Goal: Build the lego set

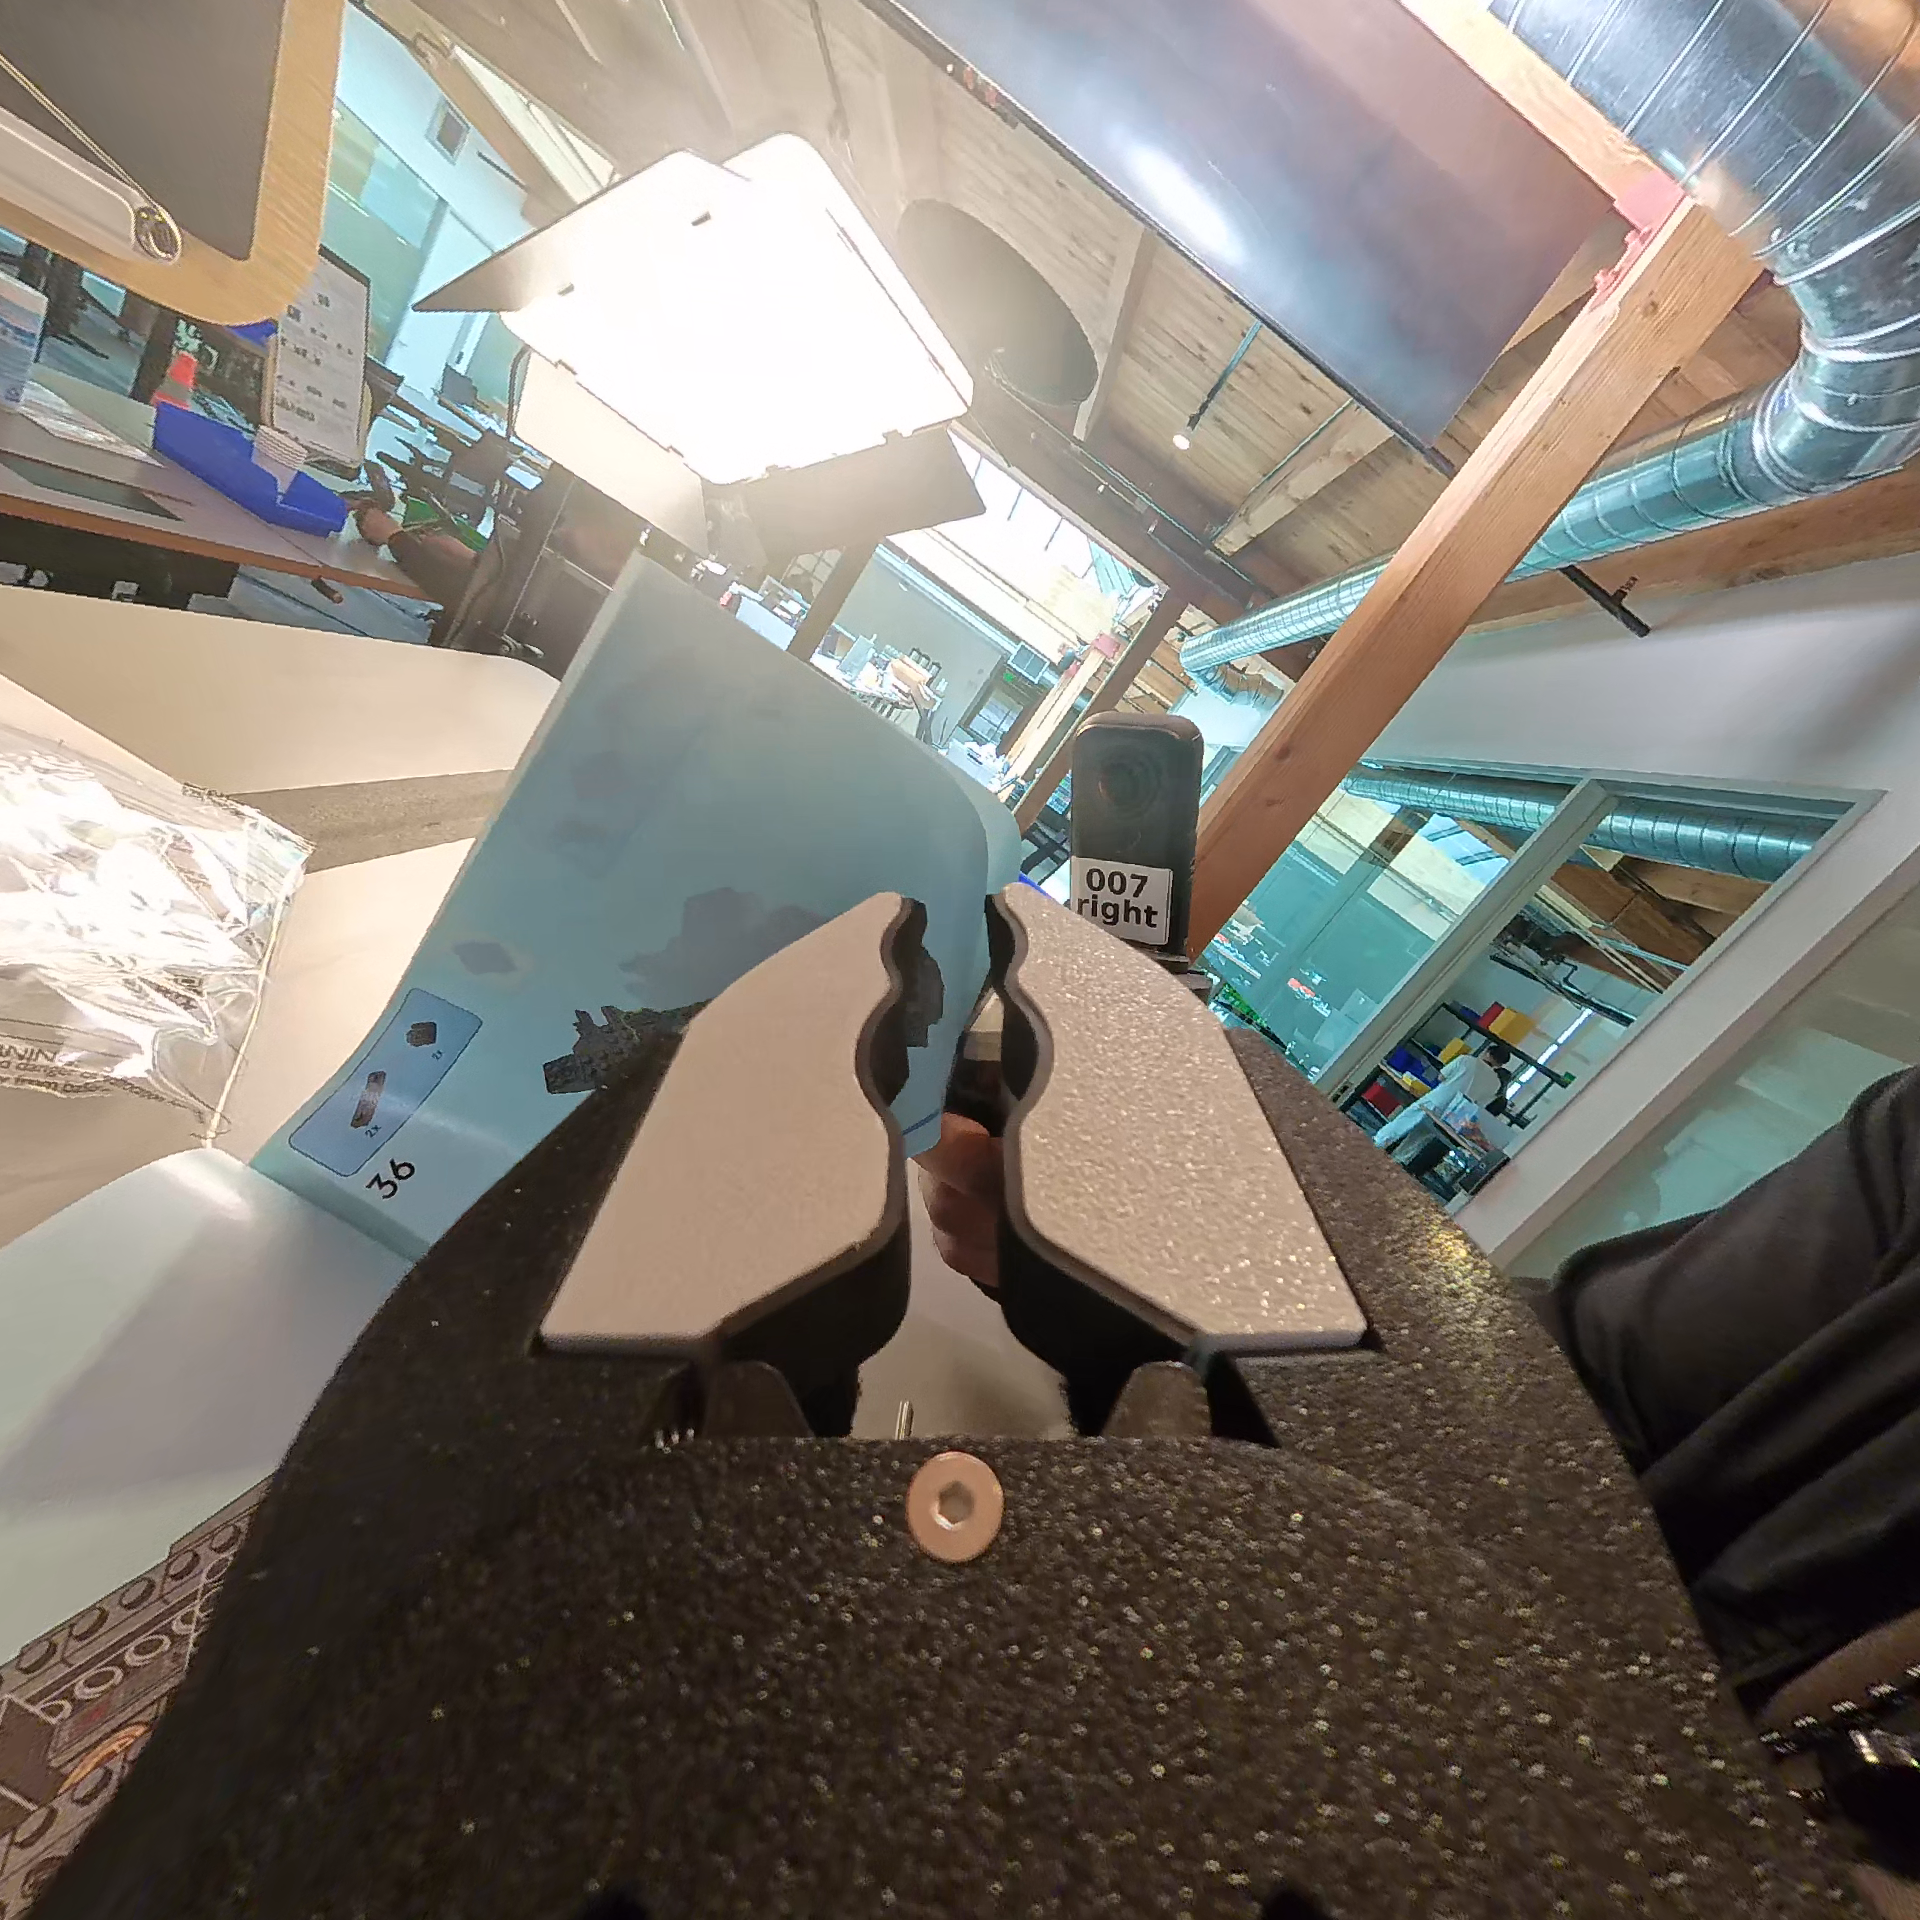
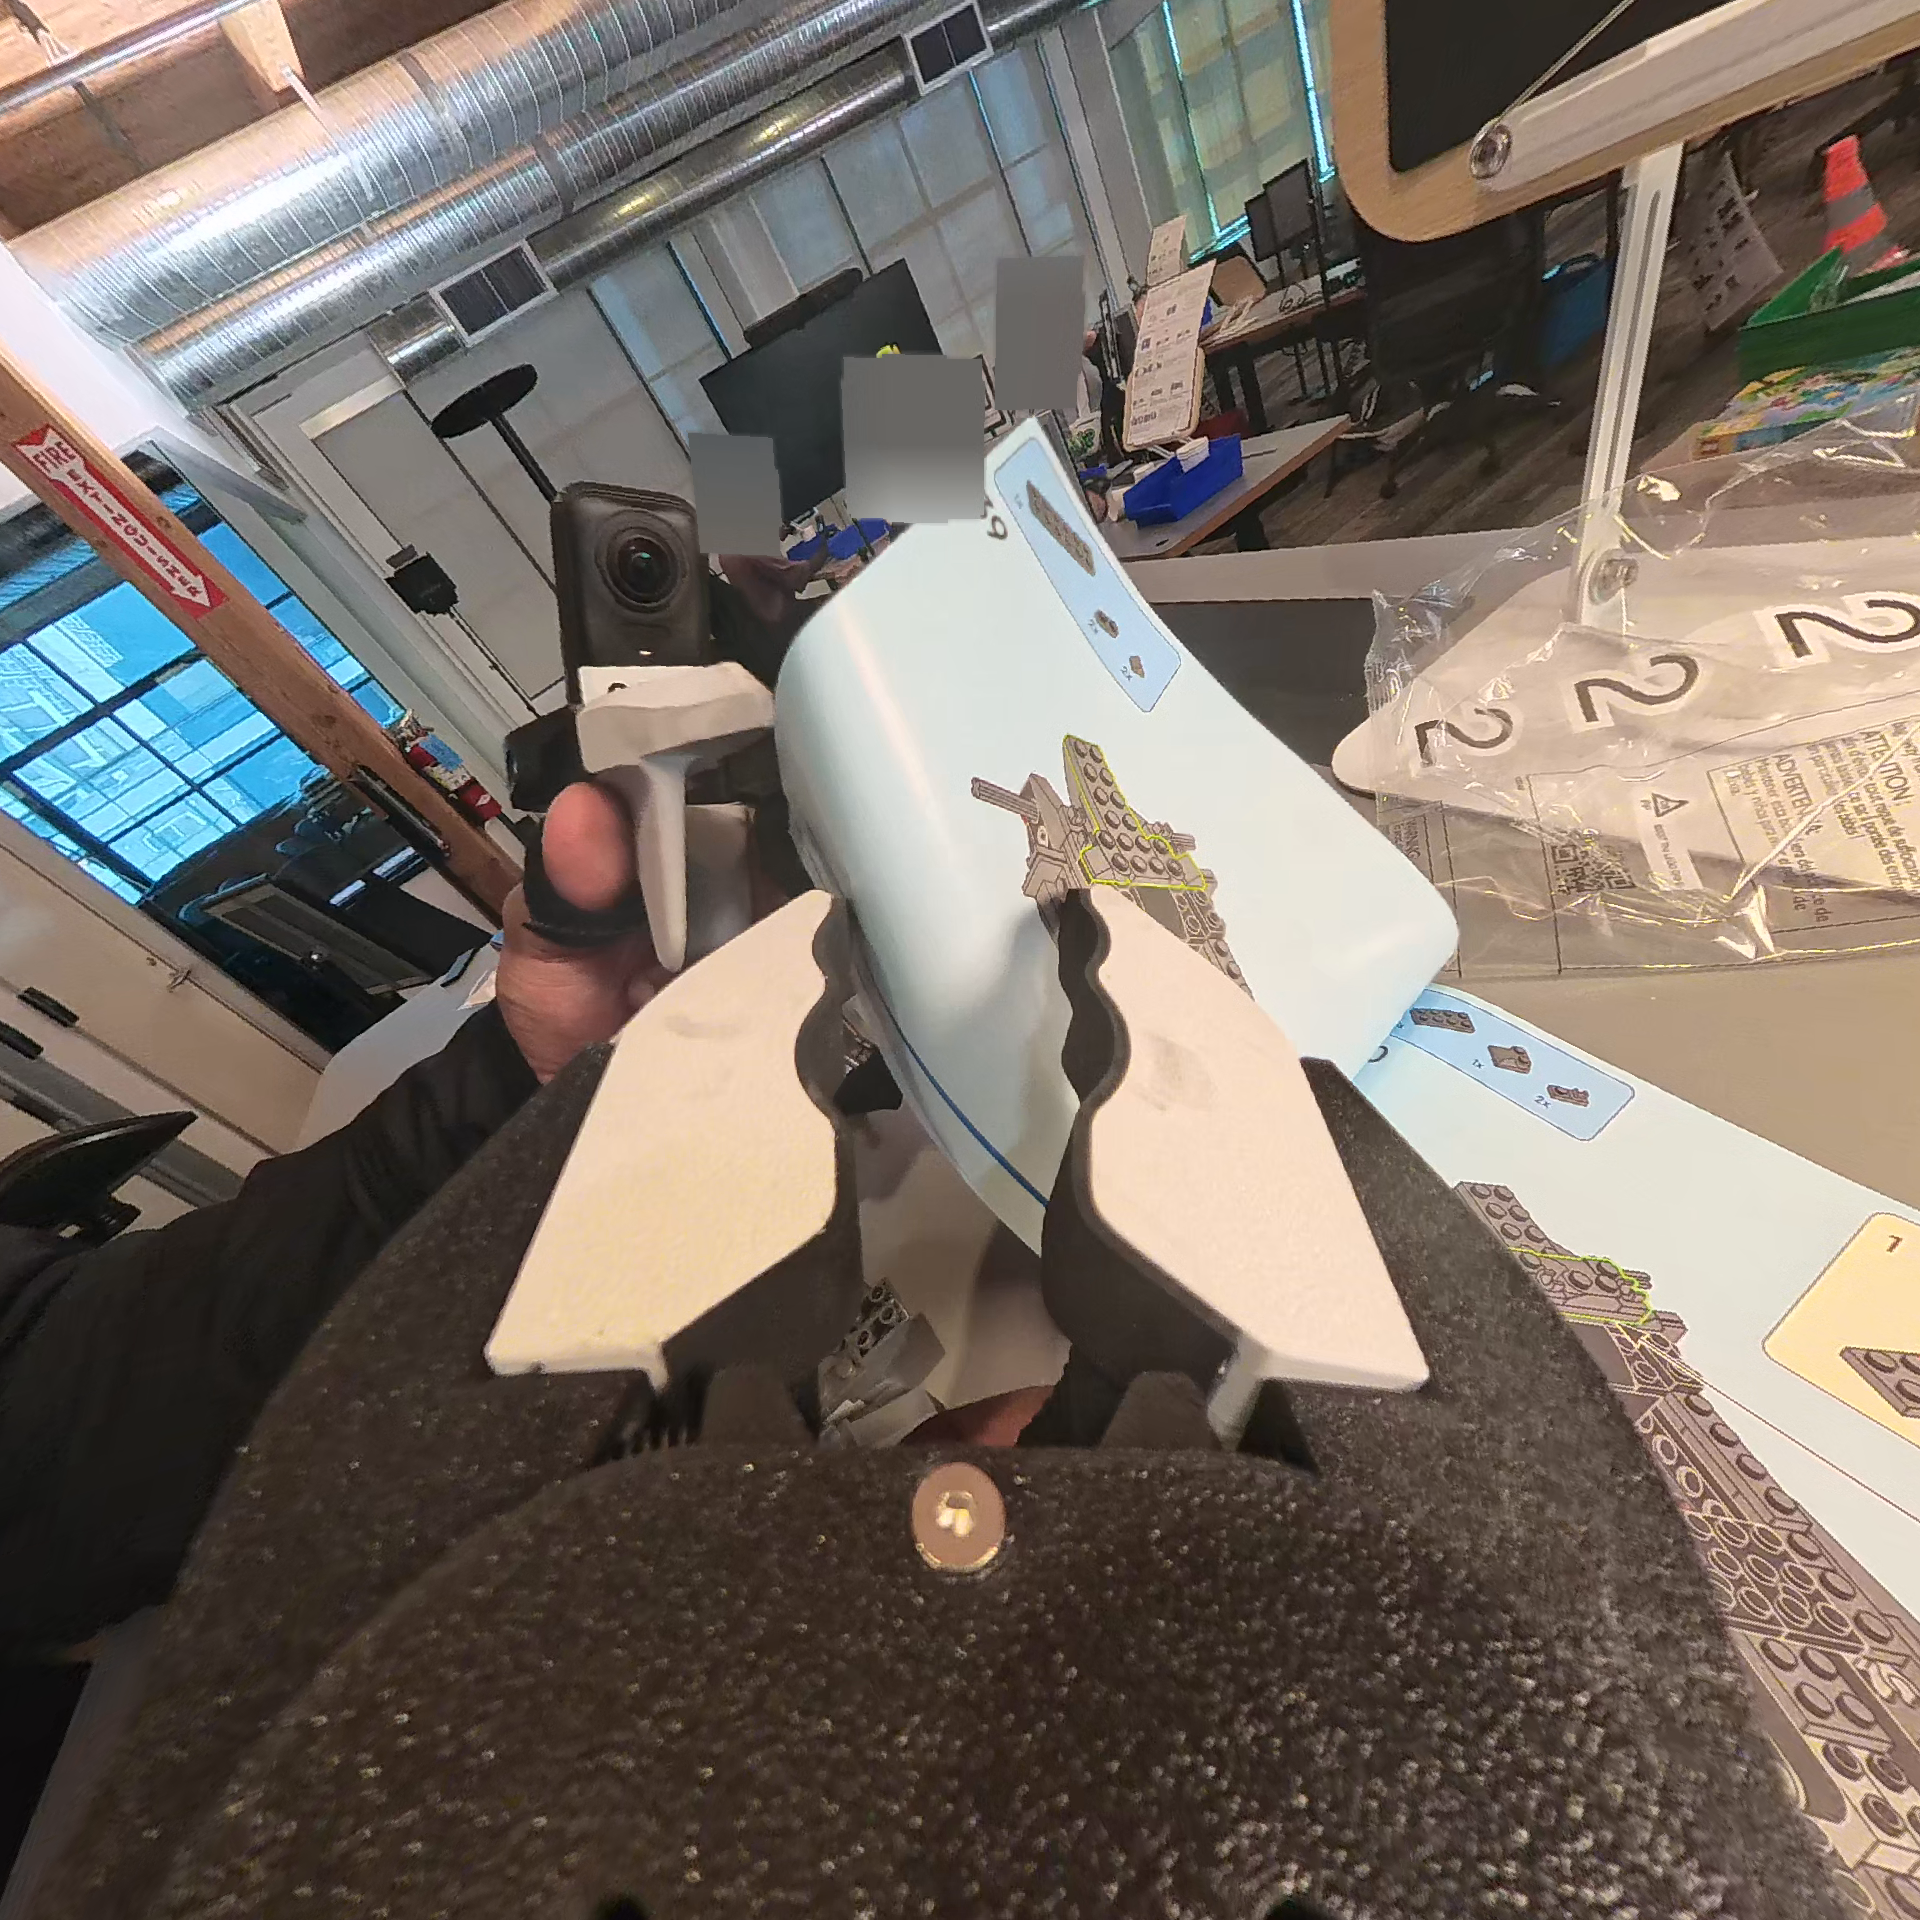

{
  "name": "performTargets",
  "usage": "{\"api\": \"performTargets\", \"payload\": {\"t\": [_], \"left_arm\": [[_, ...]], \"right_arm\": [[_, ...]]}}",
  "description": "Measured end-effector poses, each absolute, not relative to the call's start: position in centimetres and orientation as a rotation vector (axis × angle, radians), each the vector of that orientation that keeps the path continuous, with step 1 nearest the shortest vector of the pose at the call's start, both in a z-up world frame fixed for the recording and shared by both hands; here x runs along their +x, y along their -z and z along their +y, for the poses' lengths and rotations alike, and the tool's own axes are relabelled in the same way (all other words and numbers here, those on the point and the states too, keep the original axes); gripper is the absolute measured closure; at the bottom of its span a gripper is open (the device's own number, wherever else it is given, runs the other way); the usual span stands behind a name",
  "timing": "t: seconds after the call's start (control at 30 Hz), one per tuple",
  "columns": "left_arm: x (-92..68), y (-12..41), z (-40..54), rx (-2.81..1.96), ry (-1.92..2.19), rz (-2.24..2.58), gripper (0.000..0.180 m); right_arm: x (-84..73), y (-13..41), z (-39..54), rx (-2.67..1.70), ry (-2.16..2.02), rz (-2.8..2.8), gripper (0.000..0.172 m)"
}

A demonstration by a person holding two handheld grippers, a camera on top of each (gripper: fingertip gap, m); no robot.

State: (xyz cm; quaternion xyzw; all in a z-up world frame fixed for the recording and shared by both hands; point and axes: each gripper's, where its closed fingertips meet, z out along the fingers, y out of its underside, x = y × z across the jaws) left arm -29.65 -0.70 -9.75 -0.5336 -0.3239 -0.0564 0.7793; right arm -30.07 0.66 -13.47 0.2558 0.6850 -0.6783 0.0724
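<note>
Left wrist view: the left gripper points up and away, its two grey fingers set narrowly apart. The edge of a pale blue, curling paper page from a printed building-brick instruction booklet passes between the fingertips; whether the pads press on it cannot be told. The page rises toward 11 o'clock. At 1 o'clock, just behind the tips, stands a small black camera on the other gripper. At 9 o'clock a crinkled clear plastic bag lies on the pale surface.

Right wrist view: the right gripper is moderately open, and the same curled page runs between its fingers without being visibly pinched. At 10 o'clock a hand holds the left gripper's handle. At 3 o'clock lie clear plastic bags; the open booklet spreads toward 4 o'clock.
</note>
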Motion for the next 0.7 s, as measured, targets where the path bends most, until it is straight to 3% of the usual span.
{"api": "performTargets", "payload": {"t": [0.4, 0.7], "left_arm": [[-29.8, 10.3, -0.8, -1.171, 0.127, -0.718, 0.18], [-30.6, 10.7, -2.4, -1.13, 0.116, -0.77, 0.18]], "right_arm": [[-30.7, 13.8, 1.5, 0.795, 2.029, 2.111, 0.13], [-34.0, 12.7, 6.5, 1.03, 2.147, 2.275, 0.114]]}}
